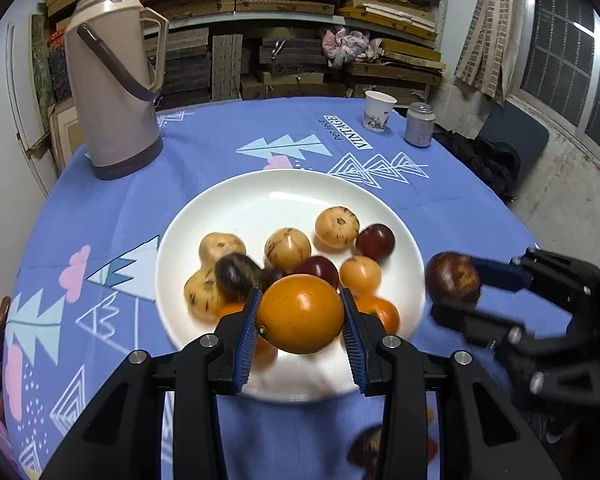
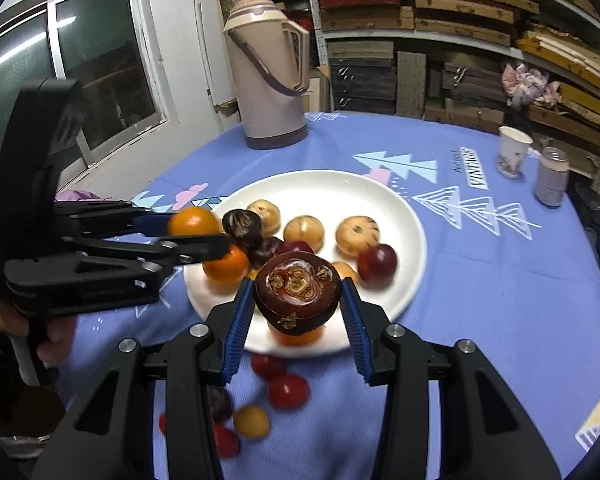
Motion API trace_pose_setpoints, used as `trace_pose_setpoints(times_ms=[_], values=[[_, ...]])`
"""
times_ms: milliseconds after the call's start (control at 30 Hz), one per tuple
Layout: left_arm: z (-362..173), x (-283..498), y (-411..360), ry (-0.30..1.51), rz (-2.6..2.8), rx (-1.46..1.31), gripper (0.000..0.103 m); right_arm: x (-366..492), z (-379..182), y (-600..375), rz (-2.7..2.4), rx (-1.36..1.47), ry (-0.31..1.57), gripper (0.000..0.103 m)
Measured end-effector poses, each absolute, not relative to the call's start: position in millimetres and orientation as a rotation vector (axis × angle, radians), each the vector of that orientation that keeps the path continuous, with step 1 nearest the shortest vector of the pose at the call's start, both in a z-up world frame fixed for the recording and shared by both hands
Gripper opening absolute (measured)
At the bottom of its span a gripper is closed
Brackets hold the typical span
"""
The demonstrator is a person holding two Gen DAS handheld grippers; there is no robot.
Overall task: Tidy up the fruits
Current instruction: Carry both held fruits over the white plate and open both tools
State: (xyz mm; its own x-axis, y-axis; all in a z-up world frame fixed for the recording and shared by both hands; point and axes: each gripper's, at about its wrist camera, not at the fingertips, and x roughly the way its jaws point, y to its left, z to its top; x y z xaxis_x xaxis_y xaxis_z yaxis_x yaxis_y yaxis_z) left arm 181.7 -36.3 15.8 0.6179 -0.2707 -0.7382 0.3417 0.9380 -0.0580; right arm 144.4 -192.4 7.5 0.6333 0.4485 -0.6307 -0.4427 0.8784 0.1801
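My left gripper (image 1: 300, 312) is shut on an orange fruit (image 1: 300, 314), held above the near edge of a white plate (image 1: 284, 192). My right gripper (image 2: 298, 304) is shut on a dark brown mangosteen (image 2: 296, 300), held over the plate's (image 2: 332, 188) near rim. Each gripper shows in the other view: the right gripper (image 1: 456, 280) with its mangosteen (image 1: 452, 278) right of the plate, the left gripper (image 2: 204, 228) with its orange fruit (image 2: 194, 222) at the plate's left. The plate carries several tan, dark red, orange and dark fruits.
Several loose red, dark and yellow fruits (image 2: 288, 390) lie on the blue cloth (image 2: 500, 280) near me. A tall beige thermos (image 1: 112, 84) stands at the back left, a paper cup (image 1: 378, 112) and a can (image 1: 419, 125) at the back right. Shelves of boards stand behind.
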Motion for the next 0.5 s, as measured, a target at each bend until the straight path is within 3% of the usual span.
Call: trace_pose_setpoints(times_ms=[500], values=[[-3, 233, -38, 0.879, -0.291, 0.078, 0.042, 207, -30, -171, 0.464, -0.034, 0.799, 0.044]])
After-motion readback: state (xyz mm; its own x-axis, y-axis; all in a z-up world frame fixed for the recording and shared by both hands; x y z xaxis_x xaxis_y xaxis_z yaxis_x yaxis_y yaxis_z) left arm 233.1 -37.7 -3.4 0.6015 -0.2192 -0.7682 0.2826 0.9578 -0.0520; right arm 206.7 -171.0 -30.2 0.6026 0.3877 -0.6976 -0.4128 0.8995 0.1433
